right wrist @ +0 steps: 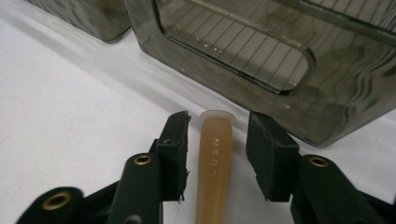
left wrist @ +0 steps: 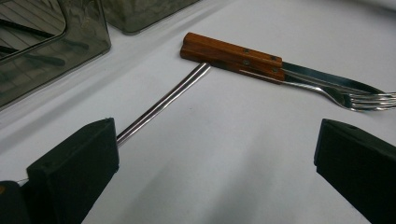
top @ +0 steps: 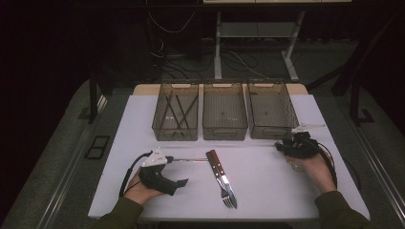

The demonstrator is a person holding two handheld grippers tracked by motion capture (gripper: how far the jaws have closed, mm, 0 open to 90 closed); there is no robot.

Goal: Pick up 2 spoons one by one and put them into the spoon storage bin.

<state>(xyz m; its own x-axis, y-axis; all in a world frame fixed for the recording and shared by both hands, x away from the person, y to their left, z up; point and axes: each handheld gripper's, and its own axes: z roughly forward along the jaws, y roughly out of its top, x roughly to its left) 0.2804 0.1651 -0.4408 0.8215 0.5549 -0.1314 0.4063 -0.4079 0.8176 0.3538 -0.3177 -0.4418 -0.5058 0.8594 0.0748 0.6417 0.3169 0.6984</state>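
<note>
Here, a white worktop (top: pixel 267 181) under dim light, seen from above. Along its far edge, three smoky transparent bins side by side: left bin (top: pixel 175 117) holding several dark sticks, middle bin (top: pixel 225 116) and right bin (top: pixel 271 114) just beside it. Nearer the front, at centre, a wood-handled knife (top: pixel 220 174) and a wood-handled fork (top: pixel 218 177) lying touching, handles toward the bins, blade and tines toward the person.

At lower left, left hand (top: pixel 139 191) around the left hand-held gripper (left wrist: pixel 210 154), resting low on the worktop, jaws spread wide apart and pinching nothing. Beside its left jaw in the left gripper view, a thin metal rod (left wrist: pixel 163 102) flat on the worktop, far tip just at the wooden handles.

At right, right hand (top: pixel 313 167) with the right hand-held gripper (right wrist: pixel 217 140), close in front of the right bin. Jaws parted, one on each side of a translucent amber handle (right wrist: pixel 214 168) marked "LUSN", a gap visible at both sides, no contact. Handle flat on the worktop, its flanged pale end toward the bin wall, near it but apart.
</note>
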